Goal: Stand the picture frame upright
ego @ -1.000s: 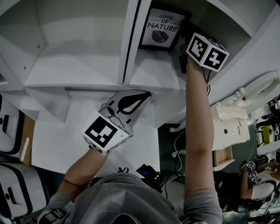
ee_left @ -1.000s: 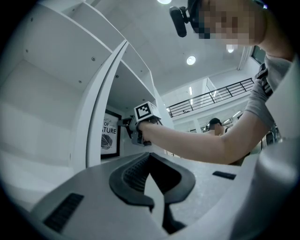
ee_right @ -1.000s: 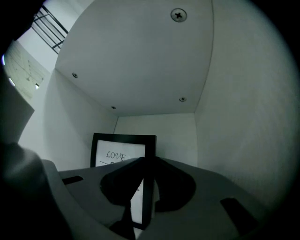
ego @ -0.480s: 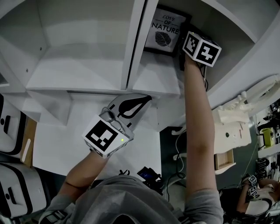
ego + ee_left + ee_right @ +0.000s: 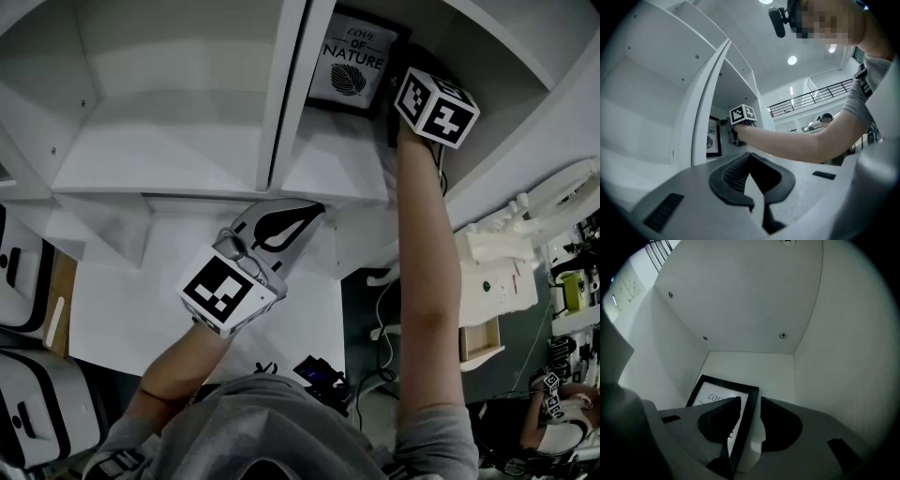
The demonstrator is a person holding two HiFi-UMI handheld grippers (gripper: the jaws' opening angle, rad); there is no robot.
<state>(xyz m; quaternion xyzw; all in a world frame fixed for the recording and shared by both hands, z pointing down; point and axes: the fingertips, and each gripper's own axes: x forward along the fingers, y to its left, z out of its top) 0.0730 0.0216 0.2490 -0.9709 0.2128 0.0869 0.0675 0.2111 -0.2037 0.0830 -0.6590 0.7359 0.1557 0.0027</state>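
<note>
In the head view, a white shelf unit [image 5: 169, 141] fills the upper half. The picture frame [image 5: 354, 64], black-edged with a leaf print, stands on its lower edge at the back of the right compartment, at about 12 o'clock. The right claw [image 5: 396, 89] reaches into that compartment just at the frame's 3 o'clock side, its marker cube [image 5: 437, 105] uppermost. The left claw [image 5: 298, 211] hangs near the centre, in front of the shelf's lower edge and well apart from the frame. In the left gripper view, the left claw [image 5: 757, 199] has its jaws together with nothing between them. At 10 o'clock, past the shelf's divider [image 5: 701, 112], part of the frame shows, with the right claw beside it. In the right gripper view, the right claw [image 5: 750, 401] has just been opening. The frame's right-hand edge stands between its parted jaws, and a gap shows on the 3 o'clock side, so neither pad clamps it.
</note>
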